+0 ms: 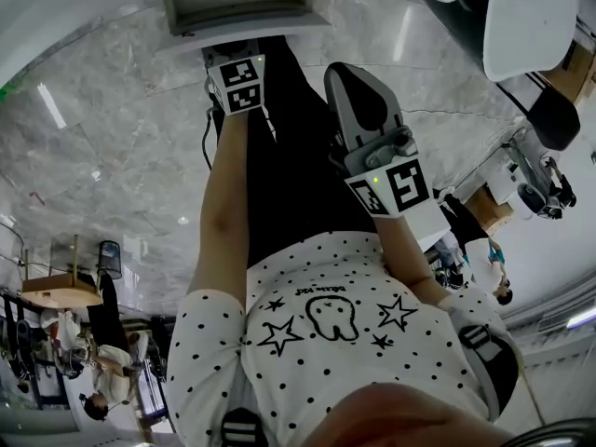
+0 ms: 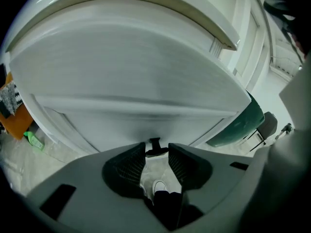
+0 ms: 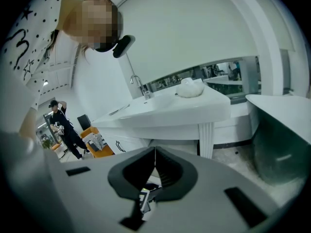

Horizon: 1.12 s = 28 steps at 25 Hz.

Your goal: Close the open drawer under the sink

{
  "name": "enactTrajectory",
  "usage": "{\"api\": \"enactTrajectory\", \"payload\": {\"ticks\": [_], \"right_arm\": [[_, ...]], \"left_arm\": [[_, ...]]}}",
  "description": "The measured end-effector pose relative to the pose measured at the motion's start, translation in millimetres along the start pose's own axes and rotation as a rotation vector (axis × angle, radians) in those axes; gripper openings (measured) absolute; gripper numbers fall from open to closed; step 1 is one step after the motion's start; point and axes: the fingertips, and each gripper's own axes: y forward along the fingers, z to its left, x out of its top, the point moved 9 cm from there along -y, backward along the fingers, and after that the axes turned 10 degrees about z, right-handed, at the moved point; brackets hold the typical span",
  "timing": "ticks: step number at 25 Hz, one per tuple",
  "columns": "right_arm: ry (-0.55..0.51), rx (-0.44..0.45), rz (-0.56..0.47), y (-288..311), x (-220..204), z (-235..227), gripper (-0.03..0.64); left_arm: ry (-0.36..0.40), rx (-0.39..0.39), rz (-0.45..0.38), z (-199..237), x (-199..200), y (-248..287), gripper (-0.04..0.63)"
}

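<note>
My left tool (image 2: 156, 152) has its jaws spread, and no pad presses on anything; the small dark handle (image 2: 154, 144) of the drawer sits right at the far end of the gap between the tips, and I cannot tell whether it touches either pad; through the gap I see pale floor and my own white shoe (image 2: 159, 187). My right tool (image 3: 155, 152) is pressed together, tip against tip, with nothing between them; it hangs apart from the drawer and looks toward a white worktop (image 3: 165, 108) with a tap (image 3: 138, 85). In the head view my left forearm (image 1: 223, 184) reaches straight ahead and downward to the drawer (image 1: 237, 7), while my right forearm (image 1: 410, 254) is drawn back and angled off to the right. The drawer stands pulled out beneath the white worktop edge, its grey inside visible from above; its white drawer front (image 2: 136, 76) faces me, its long axis running from side to side across the left gripper view.
</note>
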Motion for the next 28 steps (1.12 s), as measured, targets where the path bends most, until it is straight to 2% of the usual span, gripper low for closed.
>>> {"api": "enactTrajectory", "payload": {"ticks": [14,28], "right_arm": [[-0.008,-0.040,-0.015,2.7,7.8,-23.8,0.014],[0.014,-0.036,-0.002,8.1,3.0,-21.4,0.014]], "left_arm": [[-0.012,-0.013,0.004,-4.7,3.9,1.0,0.141],[-0.009,-0.025,0.008,2.4,1.9,-0.3,0.141]]}}
